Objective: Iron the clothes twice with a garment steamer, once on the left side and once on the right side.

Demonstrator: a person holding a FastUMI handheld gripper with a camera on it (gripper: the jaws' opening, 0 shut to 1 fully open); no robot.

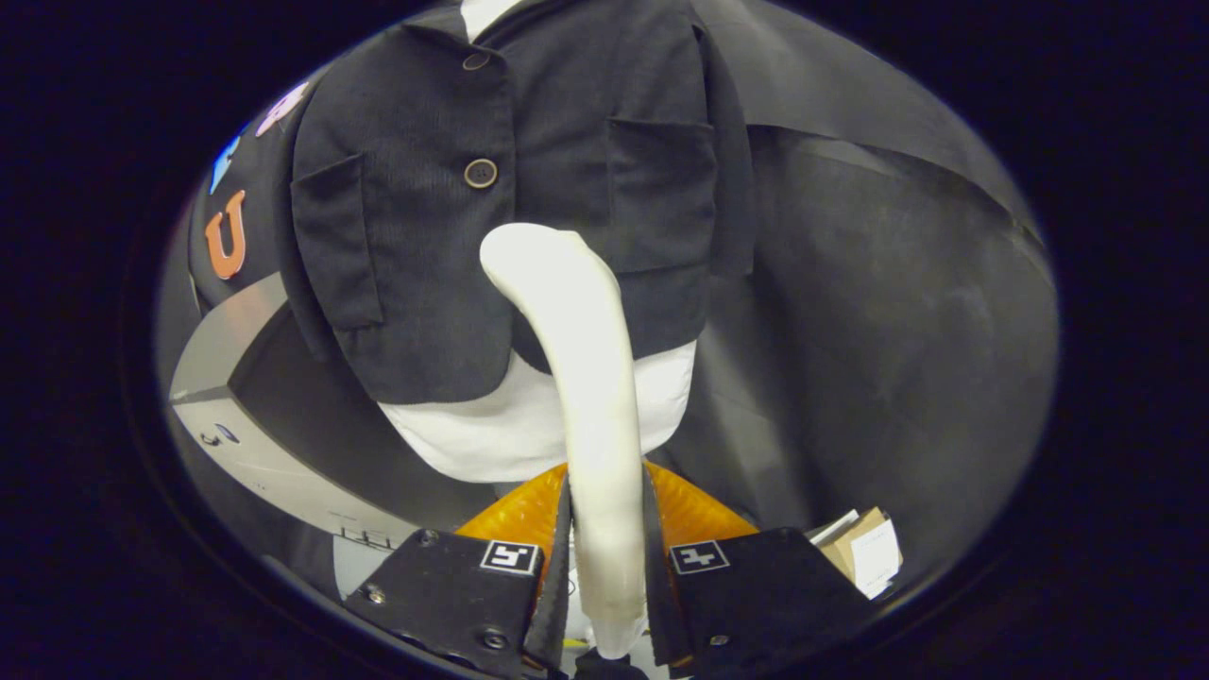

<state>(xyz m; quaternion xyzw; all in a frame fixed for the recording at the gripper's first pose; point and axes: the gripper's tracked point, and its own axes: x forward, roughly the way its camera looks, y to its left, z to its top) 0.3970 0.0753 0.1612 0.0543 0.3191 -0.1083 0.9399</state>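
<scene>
Both fingers of your gripper press on the cream, curved plastic steamer handle, clamped between them; its rounded head reaches up over the front of the dark corduroy buttoned jacket; white shirt hem hangs below; small cardboard box beside the right finger.

One dark jacket with two visible buttons and two patch pockets. One white garment beneath it. One pale steamer clamped between two gripper fingers. One cardboard box nearby.
</scene>
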